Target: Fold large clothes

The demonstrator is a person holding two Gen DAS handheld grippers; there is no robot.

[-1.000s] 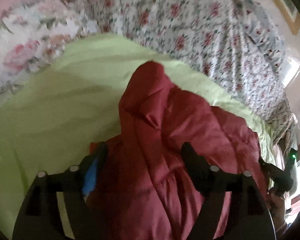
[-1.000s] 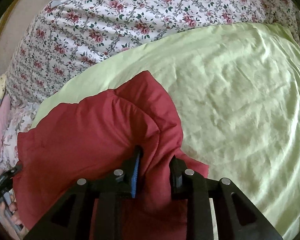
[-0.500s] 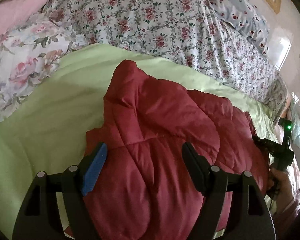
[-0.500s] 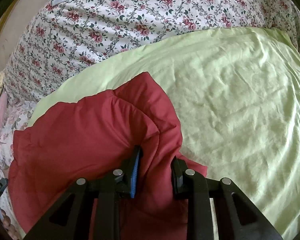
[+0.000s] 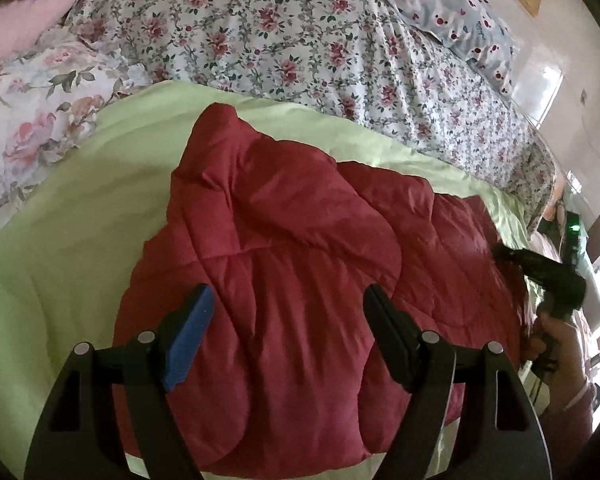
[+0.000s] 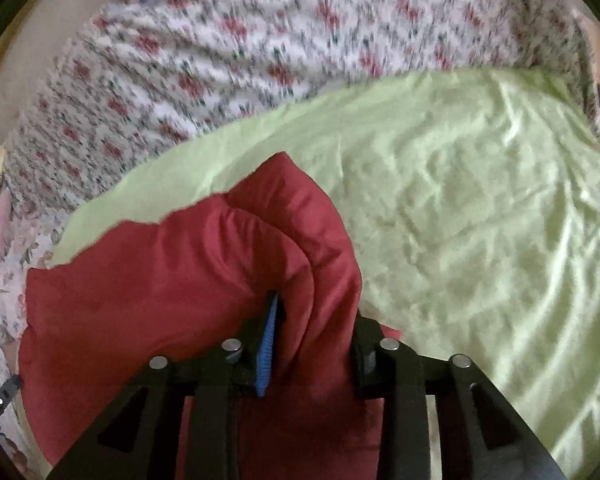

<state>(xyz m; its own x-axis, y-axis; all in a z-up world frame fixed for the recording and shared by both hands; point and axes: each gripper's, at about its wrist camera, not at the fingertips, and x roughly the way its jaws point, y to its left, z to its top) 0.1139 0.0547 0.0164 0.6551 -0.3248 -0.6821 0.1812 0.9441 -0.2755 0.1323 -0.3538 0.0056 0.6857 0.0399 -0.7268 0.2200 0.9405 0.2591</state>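
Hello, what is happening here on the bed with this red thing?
A person is folding a red padded jacket on a light green sheet, with a gripper in each hand. The right gripper is shut on a bunched fold of it. The left gripper is open above it and holds nothing.

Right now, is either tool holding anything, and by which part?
The right tool is shut on a bunched fold of the red quilted padded garment. The left tool is open, holding nothing.

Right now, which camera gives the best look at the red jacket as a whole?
The left wrist view: the red jacket spreads wide across the green sheet, under the open left gripper. The right wrist view is blurred and shows only a bunched part, pinched by the right gripper.
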